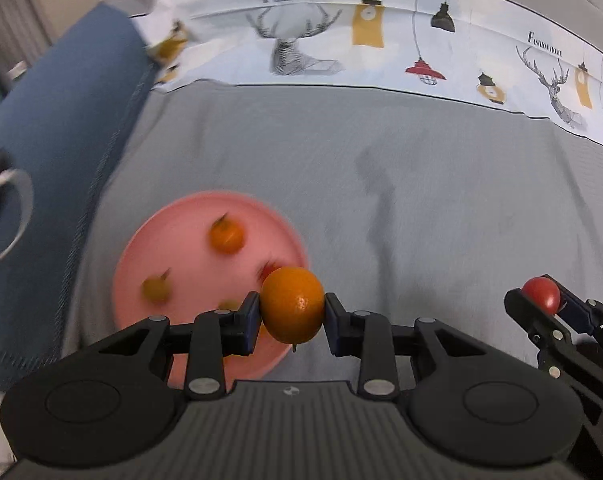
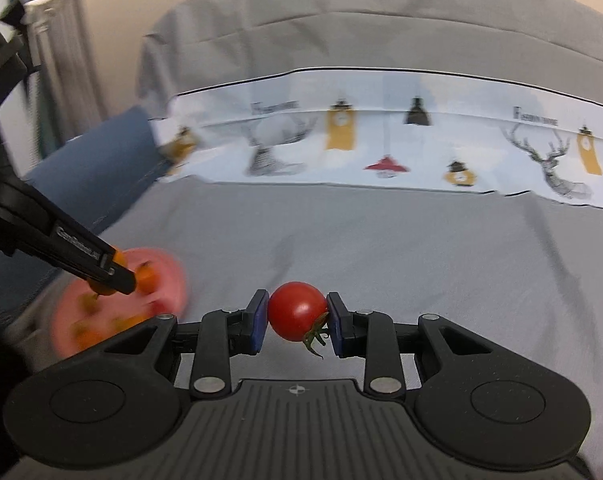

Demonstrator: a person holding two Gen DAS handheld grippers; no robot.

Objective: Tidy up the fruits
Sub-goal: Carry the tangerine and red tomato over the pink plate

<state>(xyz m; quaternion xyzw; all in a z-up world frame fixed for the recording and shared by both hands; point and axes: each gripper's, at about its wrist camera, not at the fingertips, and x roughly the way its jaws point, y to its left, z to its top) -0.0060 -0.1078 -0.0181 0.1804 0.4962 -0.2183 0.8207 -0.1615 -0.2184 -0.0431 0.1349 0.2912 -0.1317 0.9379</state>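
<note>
My left gripper (image 1: 292,311) is shut on an orange kumquat (image 1: 292,305) and holds it above the near right rim of a pink plate (image 1: 181,240). The plate holds an orange kumquat (image 1: 226,235), a greenish one (image 1: 156,288) and a partly hidden red tomato (image 1: 268,270). My right gripper (image 2: 297,318) is shut on a red cherry tomato (image 2: 297,311) with a green stem, held above the grey cloth. It shows at the right edge of the left wrist view (image 1: 541,300). The left gripper (image 2: 113,272) shows over the plate (image 2: 169,280) in the right wrist view.
A grey cloth (image 1: 381,200) covers the table. A white printed cloth with deer and lamps (image 1: 341,40) lies along the back. A blue cushion (image 1: 61,120) sits at the left, with a round metal-rimmed thing (image 1: 17,216) on it.
</note>
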